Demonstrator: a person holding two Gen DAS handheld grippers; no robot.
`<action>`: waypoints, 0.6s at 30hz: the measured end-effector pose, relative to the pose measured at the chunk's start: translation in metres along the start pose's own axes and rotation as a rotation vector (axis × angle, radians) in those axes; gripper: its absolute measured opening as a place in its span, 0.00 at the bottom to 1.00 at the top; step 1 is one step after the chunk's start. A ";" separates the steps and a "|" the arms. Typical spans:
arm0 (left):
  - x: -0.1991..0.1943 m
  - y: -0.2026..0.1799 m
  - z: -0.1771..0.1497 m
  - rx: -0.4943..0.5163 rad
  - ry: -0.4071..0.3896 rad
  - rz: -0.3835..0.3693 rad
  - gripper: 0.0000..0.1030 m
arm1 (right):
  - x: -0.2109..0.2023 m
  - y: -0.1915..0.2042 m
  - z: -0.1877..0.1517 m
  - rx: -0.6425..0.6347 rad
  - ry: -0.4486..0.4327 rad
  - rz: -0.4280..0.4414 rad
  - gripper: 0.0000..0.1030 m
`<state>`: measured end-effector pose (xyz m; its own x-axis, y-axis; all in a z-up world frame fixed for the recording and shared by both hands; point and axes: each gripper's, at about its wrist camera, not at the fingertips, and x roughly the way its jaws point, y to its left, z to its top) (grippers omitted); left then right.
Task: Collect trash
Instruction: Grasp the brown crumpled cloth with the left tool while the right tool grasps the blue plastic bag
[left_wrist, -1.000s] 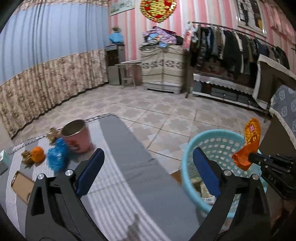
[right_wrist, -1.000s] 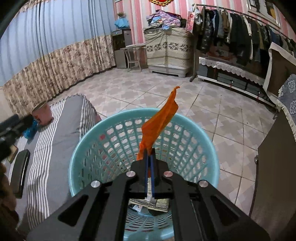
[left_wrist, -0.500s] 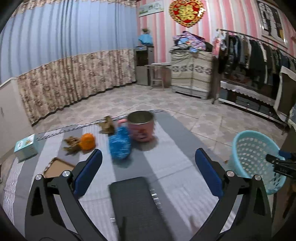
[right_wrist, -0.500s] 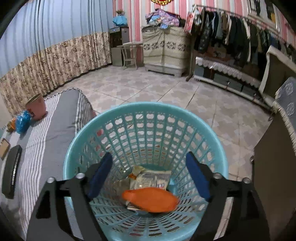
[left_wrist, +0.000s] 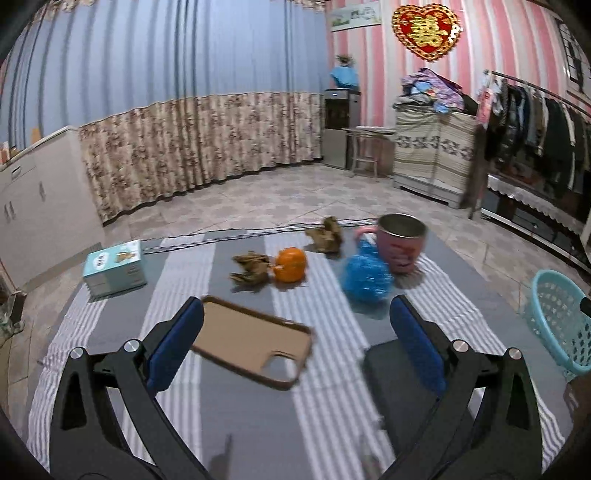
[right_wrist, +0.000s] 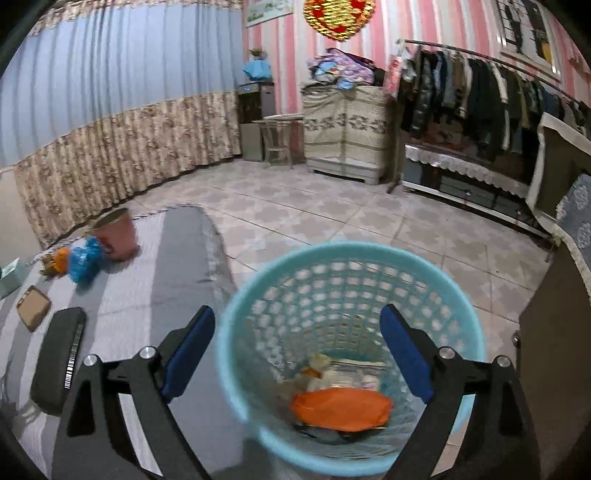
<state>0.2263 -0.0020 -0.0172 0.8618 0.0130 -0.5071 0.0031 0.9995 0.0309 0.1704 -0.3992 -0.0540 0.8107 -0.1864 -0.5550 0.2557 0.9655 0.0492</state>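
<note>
1 basket (right_wrist: 458, 295), 2 brown scraps (left_wrist: 251, 271)

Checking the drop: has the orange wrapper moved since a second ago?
Yes. It has dropped from the right gripper, whose jaws have just been opening, and now lies at the bottom of the teal basket as the orange wrapper.

Dim, even indoor light with soft shadows under the mug (left_wrist: 400, 240). Fisheye bends the curtain (left_wrist: 199, 144) and darkens the corners (vignetting). The basket (right_wrist: 351, 280) rim smears with motion blur.
</note>
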 end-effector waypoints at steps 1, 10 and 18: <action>0.001 0.007 0.001 -0.005 0.000 0.007 0.94 | 0.002 0.006 0.001 -0.005 -0.002 0.013 0.86; 0.022 0.060 0.002 -0.038 0.016 0.055 0.94 | 0.012 0.073 0.007 -0.088 0.014 0.077 0.87; 0.070 0.086 0.016 -0.118 0.080 0.007 0.94 | 0.028 0.124 0.013 -0.123 0.025 0.116 0.94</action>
<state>0.2953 0.0844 -0.0360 0.8183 0.0174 -0.5745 -0.0662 0.9957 -0.0642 0.2317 -0.2870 -0.0526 0.8170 -0.0693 -0.5724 0.0937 0.9955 0.0132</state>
